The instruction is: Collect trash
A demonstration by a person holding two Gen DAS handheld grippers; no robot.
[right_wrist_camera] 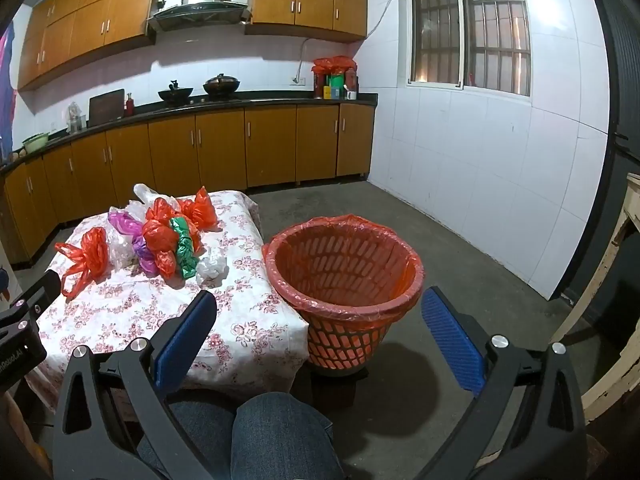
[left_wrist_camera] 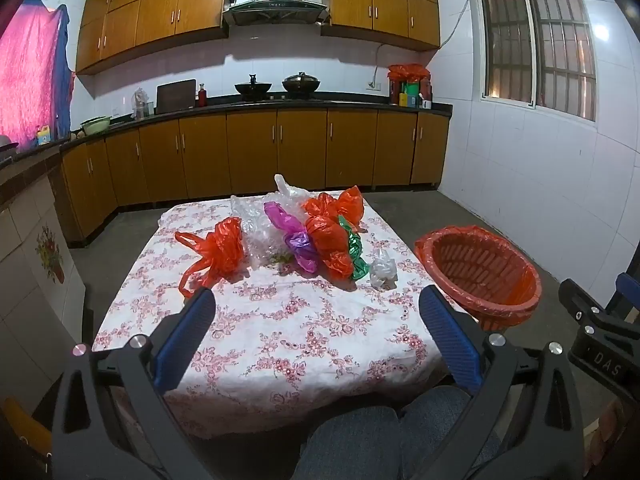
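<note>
The left gripper is held with its fingers spread wide and empty above the near part of the table. The right gripper is likewise fully released, nothing grasped. Crumpled plastic bags are heaped on the table's far half. The lined trash basket beside the table is seen whole only from the right wrist; the pink curtain only from the left.
</note>
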